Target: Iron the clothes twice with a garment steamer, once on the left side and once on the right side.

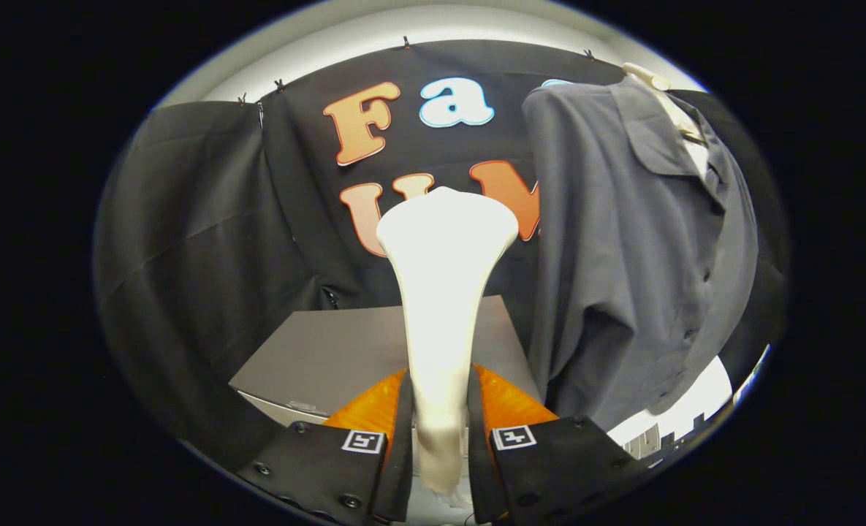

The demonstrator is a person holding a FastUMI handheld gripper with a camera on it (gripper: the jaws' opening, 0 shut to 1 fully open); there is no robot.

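The hand-held gripper [440, 409] is closed on the garment steamer [441, 292], one finger pressing each side of its narrow handle. The steamer is pale and smooth; its handle rises from between the fingers and widens into a broad, rounded head that stands upright just ahead of them, its top brightly lit.

Behind the steamer's handle and beyond the fingers lies the desk [316, 358], a flat grey surface seen at an angle with a lighter front edge. The part of its top that shows is plain and bare.

To the right of the steamer, near its head but apart from it, hangs the shirt [623, 241], a grey-blue button-up garment on a pale hanger [652, 80]. Its collar sits at the top, a chest pocket flap shows below the shoulder, and a row of dark buttons runs down the front. The fabric falls in soft folds and its lower hem reaches past the desk's right side.

Farthest back, the black cloth wall [199, 212] of the booth hangs in loose pleats, clipped along its upper edge. Above it runs a strip of pale ceiling [433, 22].
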